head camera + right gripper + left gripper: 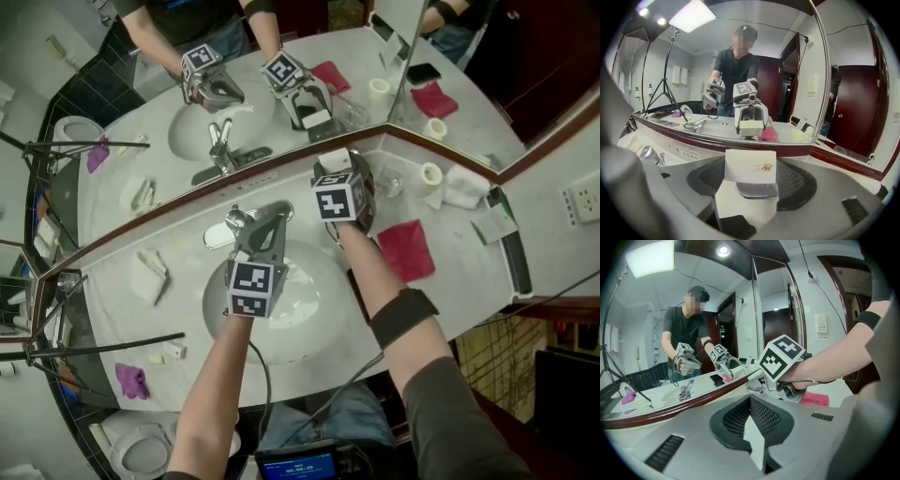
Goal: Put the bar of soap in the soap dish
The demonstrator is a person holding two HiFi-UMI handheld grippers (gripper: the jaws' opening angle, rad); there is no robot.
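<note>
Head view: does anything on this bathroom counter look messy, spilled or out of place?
Nothing looks spilled or broken. The white cloth lies crumpled at the back right, and the red cloth sits askew beside the basin. The right gripper holds a white packet in its jaws.

Wore a dark short sleeve (pixel 459 412) on the right arm and a black band (pixel 403 317) round that forearm. Had a grey metal gripper at each hand, the left gripper (pixel 265 225) and the right gripper (pixel 332 161). Bore on each a white cube (pixel 251 289) printed with black square markers. Showed broad pale-grey fingers (pixel 820 437) lined with black mesh pads (pixel 764 416). Trailed a thin dark cable (pixel 268 380) under the left forearm.
</note>
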